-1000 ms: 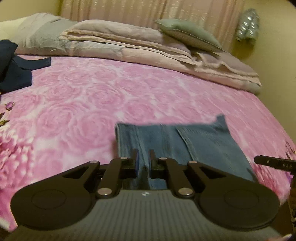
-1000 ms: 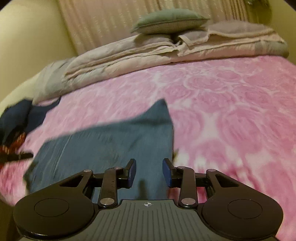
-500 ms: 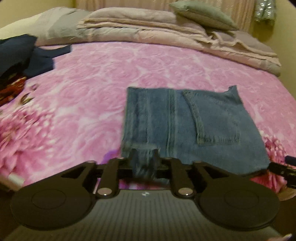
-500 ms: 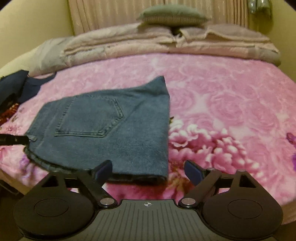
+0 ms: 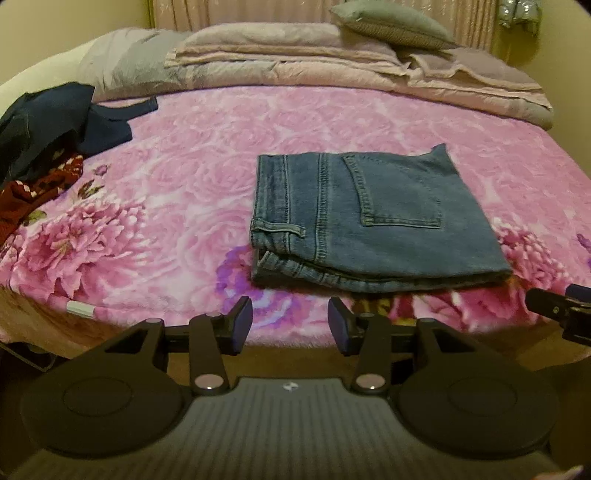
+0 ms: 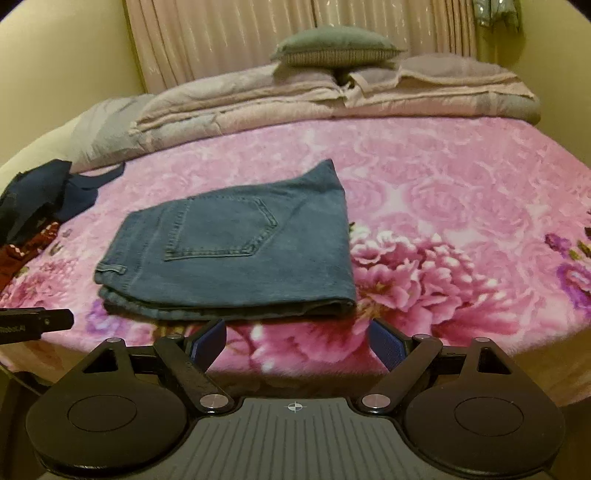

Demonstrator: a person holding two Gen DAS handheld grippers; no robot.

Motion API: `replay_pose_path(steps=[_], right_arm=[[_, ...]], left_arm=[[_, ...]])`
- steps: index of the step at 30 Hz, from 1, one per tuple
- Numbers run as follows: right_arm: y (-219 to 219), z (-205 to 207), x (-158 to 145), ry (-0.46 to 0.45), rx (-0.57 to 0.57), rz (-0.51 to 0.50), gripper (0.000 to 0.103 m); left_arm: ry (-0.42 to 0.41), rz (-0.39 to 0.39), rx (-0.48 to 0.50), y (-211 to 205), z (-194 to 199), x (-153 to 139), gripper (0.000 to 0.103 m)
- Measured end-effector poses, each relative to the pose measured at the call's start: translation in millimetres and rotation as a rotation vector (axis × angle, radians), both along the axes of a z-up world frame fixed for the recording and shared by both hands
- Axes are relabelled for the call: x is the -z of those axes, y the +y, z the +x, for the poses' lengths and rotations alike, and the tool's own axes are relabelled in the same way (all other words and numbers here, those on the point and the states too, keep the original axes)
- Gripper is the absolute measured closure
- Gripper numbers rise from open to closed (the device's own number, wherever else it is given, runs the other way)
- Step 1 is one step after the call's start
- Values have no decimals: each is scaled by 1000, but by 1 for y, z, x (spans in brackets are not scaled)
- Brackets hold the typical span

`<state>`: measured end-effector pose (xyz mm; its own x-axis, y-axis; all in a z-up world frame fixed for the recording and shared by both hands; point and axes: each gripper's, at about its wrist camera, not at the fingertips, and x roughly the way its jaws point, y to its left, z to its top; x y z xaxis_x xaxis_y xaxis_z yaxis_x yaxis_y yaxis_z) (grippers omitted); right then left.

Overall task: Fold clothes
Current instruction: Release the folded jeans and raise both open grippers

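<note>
The folded jeans (image 5: 373, 221) lie flat on the pink floral blanket (image 5: 184, 177), a little right of centre in the left wrist view and left of centre in the right wrist view (image 6: 236, 254). A back pocket faces up, the stacked denim layers show along the near edge, and a belt loop sits at the near left corner.

The left gripper (image 5: 290, 323) hangs at the bottom of its frame over the bed's near edge. Its jaws have just been opening and stand partly apart, with nothing between them and clear of the jeans. The right gripper (image 6: 297, 341) is at the bottom of its own frame, just short of the jeans' near edge; its jaws have just been opening and are spread wide and empty.

A heap of dark blue and dark red clothes (image 5: 48, 136) sits at the left edge of the bed. Along the top of the frame lie a folded beige quilt (image 5: 295, 62) and a grey-green pillow (image 5: 391, 24), with a striped curtain (image 6: 295, 33) behind.
</note>
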<state>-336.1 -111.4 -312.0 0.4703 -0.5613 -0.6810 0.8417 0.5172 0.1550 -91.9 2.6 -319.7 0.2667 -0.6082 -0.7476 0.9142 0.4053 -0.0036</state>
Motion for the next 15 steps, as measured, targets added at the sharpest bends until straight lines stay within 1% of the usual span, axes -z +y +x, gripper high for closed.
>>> replay_pose_path(steps=[5, 8, 13, 15], right_arm=[[13, -2, -9, -13, 7, -24, 16], [17, 0, -13, -12, -2, -37, 16], [15, 4, -9, -14, -12, -32, 16], [10, 5, -5, -21, -2, -22, 16]], left_arm=[[-7, -30, 19, 12, -6, -8, 59], [-3, -39, 21, 14, -6, -9, 59], [16, -30, 19, 12, -3, -2, 59], [39, -31, 19, 11, 1, 5, 59]])
